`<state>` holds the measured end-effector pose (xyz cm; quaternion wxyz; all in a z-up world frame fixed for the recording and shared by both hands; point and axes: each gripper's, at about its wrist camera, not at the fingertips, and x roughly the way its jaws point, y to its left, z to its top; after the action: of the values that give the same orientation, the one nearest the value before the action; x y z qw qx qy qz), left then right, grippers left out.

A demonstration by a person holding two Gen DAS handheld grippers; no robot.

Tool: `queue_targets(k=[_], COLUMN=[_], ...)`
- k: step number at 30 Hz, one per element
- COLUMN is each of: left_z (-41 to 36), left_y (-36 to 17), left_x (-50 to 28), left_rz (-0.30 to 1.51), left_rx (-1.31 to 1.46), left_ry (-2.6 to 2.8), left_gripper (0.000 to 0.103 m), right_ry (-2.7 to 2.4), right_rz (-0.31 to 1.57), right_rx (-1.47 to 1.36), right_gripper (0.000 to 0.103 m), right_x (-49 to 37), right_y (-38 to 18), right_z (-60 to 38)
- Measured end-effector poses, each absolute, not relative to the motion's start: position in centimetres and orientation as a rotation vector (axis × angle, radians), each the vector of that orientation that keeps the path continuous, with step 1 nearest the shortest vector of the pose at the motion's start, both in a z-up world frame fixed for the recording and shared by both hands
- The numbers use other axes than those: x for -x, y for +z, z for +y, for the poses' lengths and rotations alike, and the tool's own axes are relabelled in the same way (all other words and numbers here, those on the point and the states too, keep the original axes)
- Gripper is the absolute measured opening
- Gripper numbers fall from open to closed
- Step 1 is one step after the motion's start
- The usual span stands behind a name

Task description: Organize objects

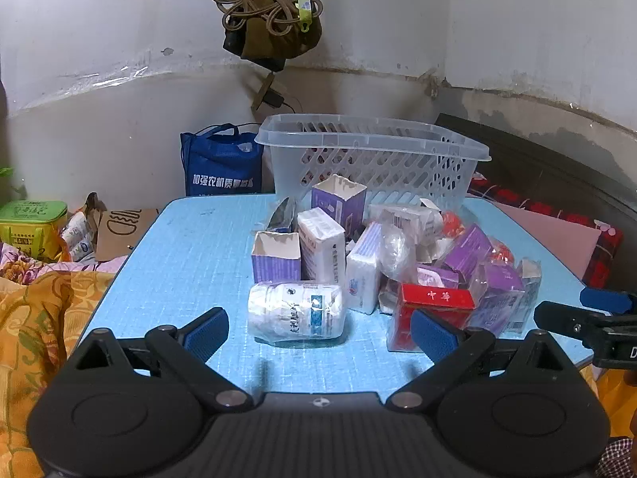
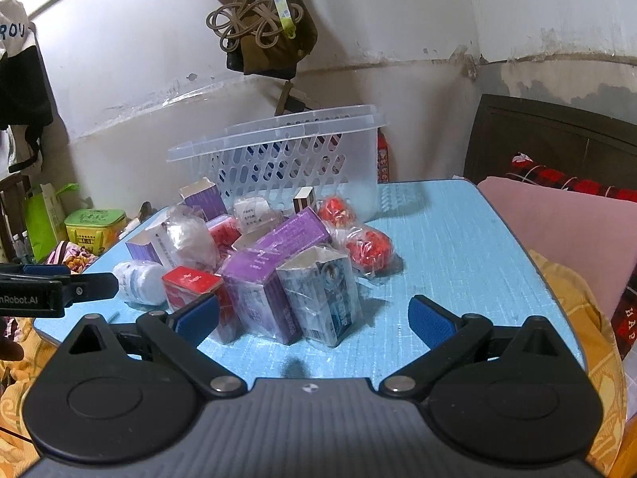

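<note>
A heap of wrapped medicine boxes lies on the blue table (image 1: 191,263). A white bottle (image 1: 296,314) lies on its side at the near edge of the heap, just beyond my open left gripper (image 1: 320,332). A red box (image 1: 434,310) sits to its right, partly behind the right finger. Behind the heap stands a clear slotted basket (image 1: 374,159). In the right wrist view my right gripper (image 2: 314,320) is open, with a blue-printed box (image 2: 322,298) and a purple box (image 2: 258,294) just ahead of it. The basket (image 2: 278,159) appears tilted there.
A blue bag (image 1: 221,167) stands behind the table's far left corner. Yellow floral bedding (image 1: 36,318) lies left of the table, a pink cushion (image 2: 557,231) to the right. A green tin (image 1: 32,227) sits far left. Cords and a bag (image 1: 266,16) hang on the wall.
</note>
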<state>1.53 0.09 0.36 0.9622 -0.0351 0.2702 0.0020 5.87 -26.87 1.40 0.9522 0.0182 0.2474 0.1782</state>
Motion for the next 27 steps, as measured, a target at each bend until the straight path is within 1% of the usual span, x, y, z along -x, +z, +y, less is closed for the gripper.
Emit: queue_targets(k=[27], left_z=[0.48], left_y=[0.19], left_x=[-1.46], left_rz=[0.54], left_rx=[0.085], left_ry=[0.012], left_gripper=[0.1], right_ry=[0.371], right_rz=[0.518], right_rx=[-0.049], right_gripper=[0.103], right_x=[-5.99], right_y=[1.27], right_z=[-27.02])
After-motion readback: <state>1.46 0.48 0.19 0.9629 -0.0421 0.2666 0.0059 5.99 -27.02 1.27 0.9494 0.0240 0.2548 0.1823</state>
